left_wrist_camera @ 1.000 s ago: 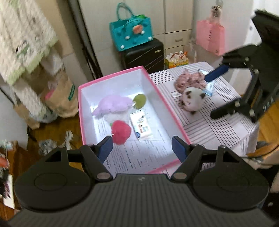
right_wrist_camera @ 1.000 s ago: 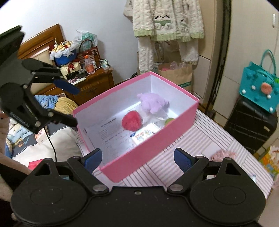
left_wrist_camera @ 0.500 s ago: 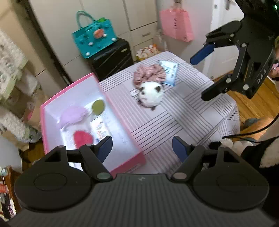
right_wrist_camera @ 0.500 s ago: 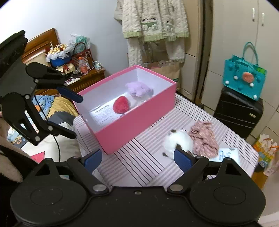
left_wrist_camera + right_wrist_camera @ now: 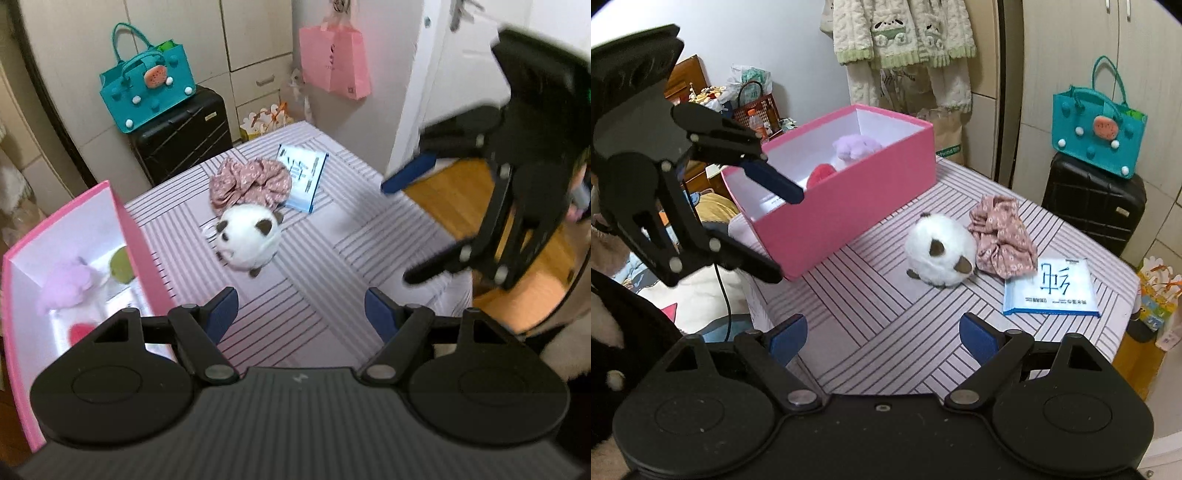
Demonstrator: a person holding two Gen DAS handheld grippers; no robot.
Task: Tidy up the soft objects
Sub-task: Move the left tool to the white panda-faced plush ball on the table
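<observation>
A white plush toy [image 5: 248, 238] with brown ears lies on the striped table [image 5: 332, 236], touching a pink floral scrunchie [image 5: 251, 182] behind it. Both show in the right wrist view: plush toy [image 5: 942, 249], scrunchie [image 5: 1001, 236]. An open pink box [image 5: 133, 236] [image 5: 849, 199] holds a purple plush [image 5: 64, 286], a red pom-pom [image 5: 83, 332] and a green piece [image 5: 120, 260]. My left gripper [image 5: 301, 314] is open and empty above the table, near the box. My right gripper [image 5: 882, 338] is open and empty over the table's near side.
A blue-and-white packet [image 5: 1051, 288] lies by the scrunchie. A black suitcase [image 5: 181, 136] with a teal bag [image 5: 147, 94] stands behind the table. A pink bag [image 5: 334, 64] hangs on the wall. A bedside cabinet [image 5: 701, 122] with clutter stands left.
Both grippers have swung from over the pink box toward the white plush toy and scrunchie. Both stay open and empty. The objects have not moved.
</observation>
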